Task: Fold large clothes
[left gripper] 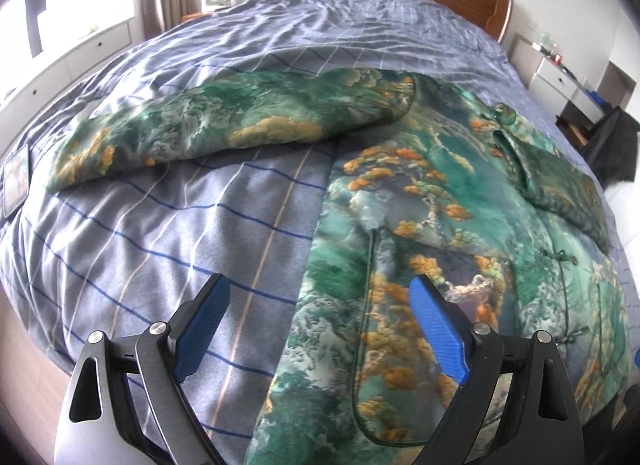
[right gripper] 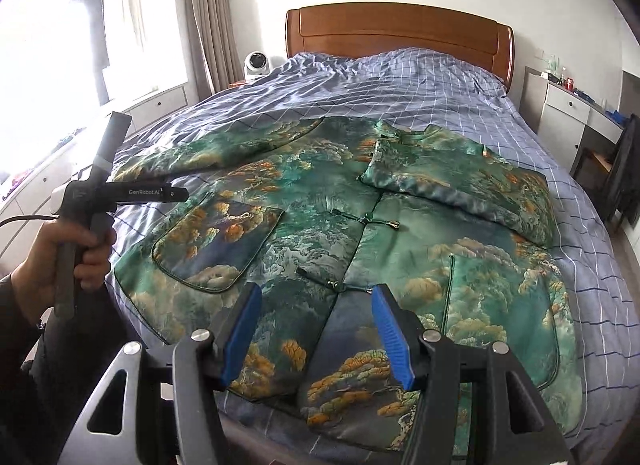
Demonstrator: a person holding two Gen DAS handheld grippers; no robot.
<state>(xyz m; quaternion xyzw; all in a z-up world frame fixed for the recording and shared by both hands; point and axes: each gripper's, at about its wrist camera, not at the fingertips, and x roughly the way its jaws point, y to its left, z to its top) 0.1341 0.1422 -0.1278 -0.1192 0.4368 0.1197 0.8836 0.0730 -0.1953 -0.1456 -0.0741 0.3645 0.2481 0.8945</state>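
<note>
1. Blue-padded left gripper [left gripper: 320, 329]: nearest item in the left wrist view. I see its jaws spread wide with nothing between them, pointing down over the bed where the jacket's side edge meets bare cover. I judge I am lining up on that edge to take it.

2. Right gripper [right gripper: 316, 335]: jaws parted about halfway, nothing clamped. It hangs over the jacket's bottom hem, close to the front opening. The pads do not press cloth, so I count it as empty.

3. Jacket [right gripper: 320, 233]: the task's item, a large green garment printed with clouds and orange trees. It lies front up, spread flat across the middle of the bed, collar toward the headboard, hem toward me. Laid flat like this, I judge it is ready for folding.

4. Folded sleeve [right gripper: 460, 189]: the sleeve on the picture's right lies turned in across the chest. That reads as one fold already made.

5. Loose sleeve [left gripper: 192, 137]: the other sleeve stretches out sideways onto the cover, not yet turned in. I take it as the next part to fold.

6. Patch pocket [right gripper: 216, 243]: sewn on the front panel, lying smooth.

7. Bed [left gripper: 140, 233]: blue checked cover, somewhat wrinkled, carrying the jacket.

8. Hand [right gripper: 60, 261]: a person's hand grips the handle of the left gripper, seen in the right wrist view.

9. Headboard [right gripper: 400, 33]: wood, at the far end.
</note>
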